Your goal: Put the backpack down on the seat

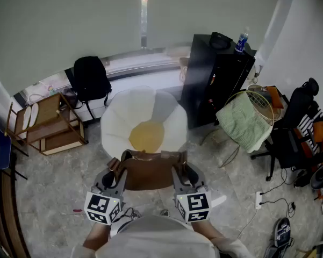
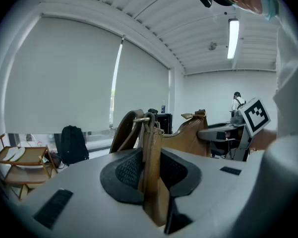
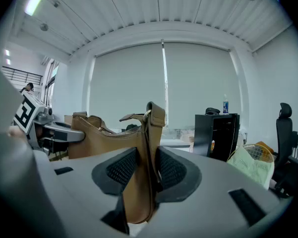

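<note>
Two hand-held grippers carry one brown leather backpack (image 1: 150, 175) between them, low in the head view, at about 6 o'clock from the seat. The left gripper (image 2: 151, 168) has its dark ribbed pads pressed on a flat brown strap (image 2: 149, 138) with a brass ring at the top, so it is pinching this strap. The right gripper (image 3: 142, 170) is pinching the other strap end (image 3: 149, 133) in the same way, with the pads tight on both faces of the leather. The bag body hangs between the two grippers, with its zipper edge up, and it does not lie on the seat yet.

The seat is a round white petal-shaped chair (image 1: 121, 114) with a yellow round cushion (image 1: 146, 136) in its centre, and it stands just beyond the bag, at 12 o'clock from it. A black fabric backpack (image 1: 90, 78) leans near the window at 10 o'clock from the chair. A low wooden rack (image 1: 49, 123) stands at 9 o'clock. A tall black cabinet (image 1: 215, 77) stands at 2 o'clock, with a blue bottle (image 1: 242, 41) on top of it. A light green cloth (image 1: 237, 123) lies over a wire basket at 3 o'clock.
</note>
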Available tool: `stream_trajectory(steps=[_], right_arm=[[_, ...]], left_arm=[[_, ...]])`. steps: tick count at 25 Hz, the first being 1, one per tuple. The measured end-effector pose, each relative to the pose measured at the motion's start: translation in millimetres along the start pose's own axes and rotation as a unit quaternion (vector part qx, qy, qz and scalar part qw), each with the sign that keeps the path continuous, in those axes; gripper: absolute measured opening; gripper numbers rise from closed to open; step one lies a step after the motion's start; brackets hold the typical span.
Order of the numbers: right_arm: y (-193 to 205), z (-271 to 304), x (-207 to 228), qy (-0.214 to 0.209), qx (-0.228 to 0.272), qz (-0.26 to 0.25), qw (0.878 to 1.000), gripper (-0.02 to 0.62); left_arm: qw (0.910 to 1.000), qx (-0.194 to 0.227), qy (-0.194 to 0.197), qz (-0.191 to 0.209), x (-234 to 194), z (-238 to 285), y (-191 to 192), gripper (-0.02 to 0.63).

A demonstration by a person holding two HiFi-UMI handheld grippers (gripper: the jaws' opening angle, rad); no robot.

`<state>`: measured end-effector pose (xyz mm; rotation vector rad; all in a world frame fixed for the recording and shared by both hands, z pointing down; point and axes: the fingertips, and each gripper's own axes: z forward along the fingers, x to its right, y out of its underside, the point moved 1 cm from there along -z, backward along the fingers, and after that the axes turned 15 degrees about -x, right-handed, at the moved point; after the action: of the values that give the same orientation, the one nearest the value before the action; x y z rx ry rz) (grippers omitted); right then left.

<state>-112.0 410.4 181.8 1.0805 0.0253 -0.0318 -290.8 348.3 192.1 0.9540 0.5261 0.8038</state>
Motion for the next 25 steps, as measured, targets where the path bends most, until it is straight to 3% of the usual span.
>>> stream_trajectory(steps=[14, 25], right_arm=[[-1.3, 4.9, -14.8, 0.010, 0.001, 0.017, 1.000, 0.153], [11.8, 0.6, 10.6, -0.013, -0.007, 0.033, 0.999, 0.153]], left_arm=[[0.9999, -0.001, 0.017, 0.002, -18.1, -0.2, 2.9, 0.095], [0.9999, -0.008, 0.010, -0.009, 5.9, 13.6, 4.6, 0.095]])
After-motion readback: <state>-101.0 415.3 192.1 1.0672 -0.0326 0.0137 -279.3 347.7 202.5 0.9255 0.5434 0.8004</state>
